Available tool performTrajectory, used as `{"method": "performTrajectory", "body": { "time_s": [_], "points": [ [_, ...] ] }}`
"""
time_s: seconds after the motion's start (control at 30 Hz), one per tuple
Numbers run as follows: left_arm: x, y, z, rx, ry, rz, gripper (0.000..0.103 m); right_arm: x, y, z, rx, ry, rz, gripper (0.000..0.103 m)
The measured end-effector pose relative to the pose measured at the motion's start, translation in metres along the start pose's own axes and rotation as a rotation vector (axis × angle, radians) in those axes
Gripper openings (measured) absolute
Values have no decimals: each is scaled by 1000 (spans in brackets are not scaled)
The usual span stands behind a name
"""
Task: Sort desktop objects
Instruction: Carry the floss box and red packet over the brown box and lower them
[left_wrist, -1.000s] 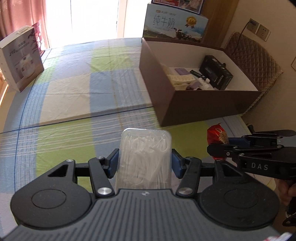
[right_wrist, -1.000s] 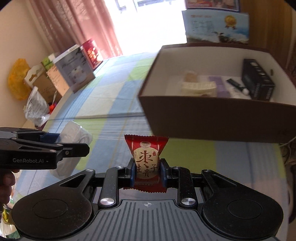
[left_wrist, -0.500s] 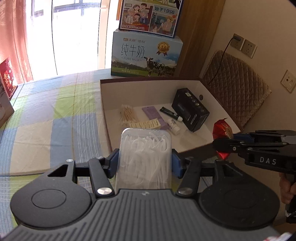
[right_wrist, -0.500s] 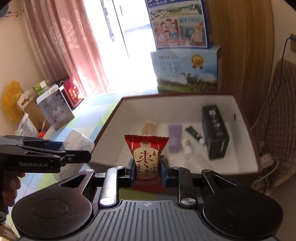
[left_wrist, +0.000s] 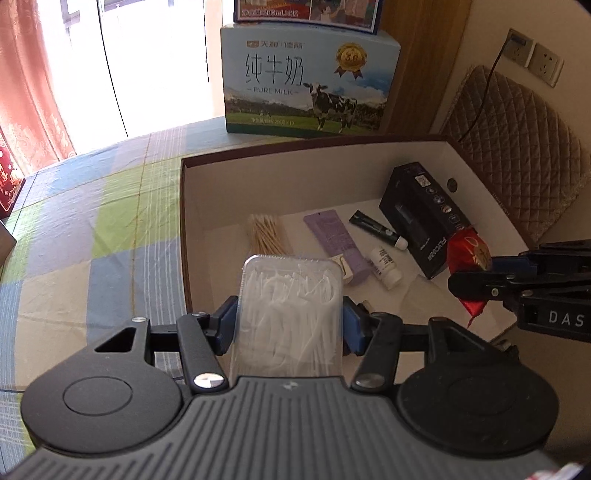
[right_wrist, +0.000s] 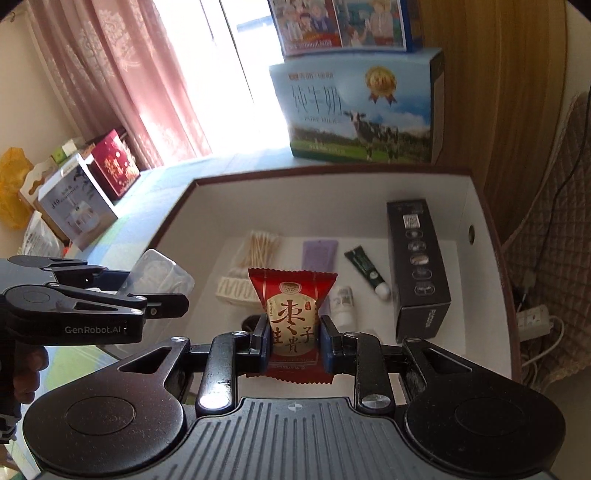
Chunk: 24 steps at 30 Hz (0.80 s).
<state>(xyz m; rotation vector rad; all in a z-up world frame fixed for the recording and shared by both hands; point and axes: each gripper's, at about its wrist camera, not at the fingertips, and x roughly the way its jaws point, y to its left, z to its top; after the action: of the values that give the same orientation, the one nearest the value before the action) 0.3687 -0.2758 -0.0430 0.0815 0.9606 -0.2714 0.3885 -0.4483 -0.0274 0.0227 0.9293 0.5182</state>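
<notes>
Red snack packet (right_wrist: 292, 314) clamped between right tool (right_wrist: 292, 339) pads.

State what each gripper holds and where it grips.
Left gripper: clear floss-pick box, clamped across its long sides near the lower half. Right gripper: red snack packet, pinched at both side edges, lower half.

Left gripper (left_wrist: 289, 326): jaws closed on a held item, lower centre of its view. Right gripper (right_wrist: 293, 341): likewise clamped, lower centre of its own view.
</notes>
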Motion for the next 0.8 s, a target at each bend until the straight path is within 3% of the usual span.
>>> {"method": "performTrajectory", "body": {
  "time_s": [0.37, 0.8],
  "points": [
    [37, -5, -3, 72, 155, 25, 52, 30, -14, -2, -13, 116, 44, 24],
    [53, -12, 0, 156, 193, 51, 55, 43, -16, -1, -8, 164, 57, 24]
  ]
}}
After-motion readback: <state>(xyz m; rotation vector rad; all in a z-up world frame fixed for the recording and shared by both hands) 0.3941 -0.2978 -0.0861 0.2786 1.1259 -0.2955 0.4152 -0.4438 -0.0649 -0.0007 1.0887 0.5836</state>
